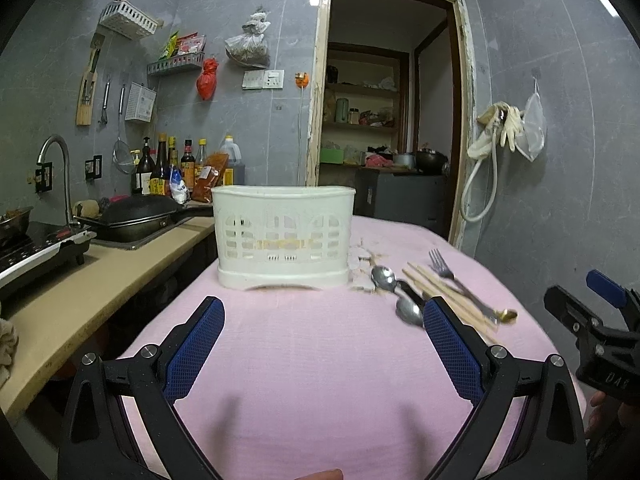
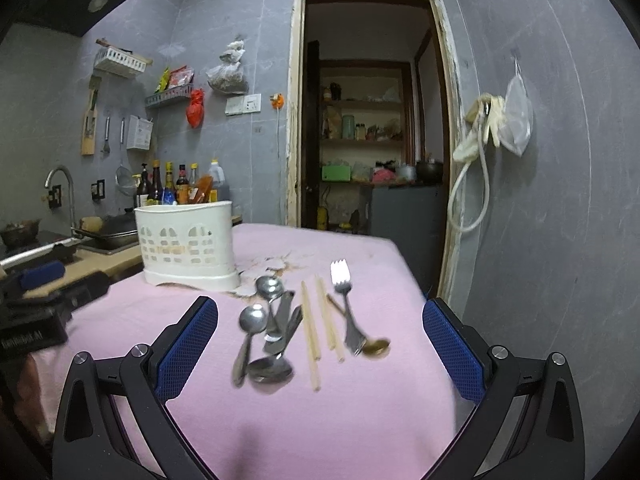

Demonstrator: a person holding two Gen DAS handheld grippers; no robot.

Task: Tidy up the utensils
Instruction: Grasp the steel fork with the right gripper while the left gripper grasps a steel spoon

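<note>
White caddy on table; utensils beside it. Both grippers' jaws apart, holding nothing.

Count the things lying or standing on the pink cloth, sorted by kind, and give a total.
Silver spoons: 3
Gold spoon: 1
Fork: 1
Chopsticks: 4, as far as the blur lets me tell
White basket: 1
Total: 10
</note>
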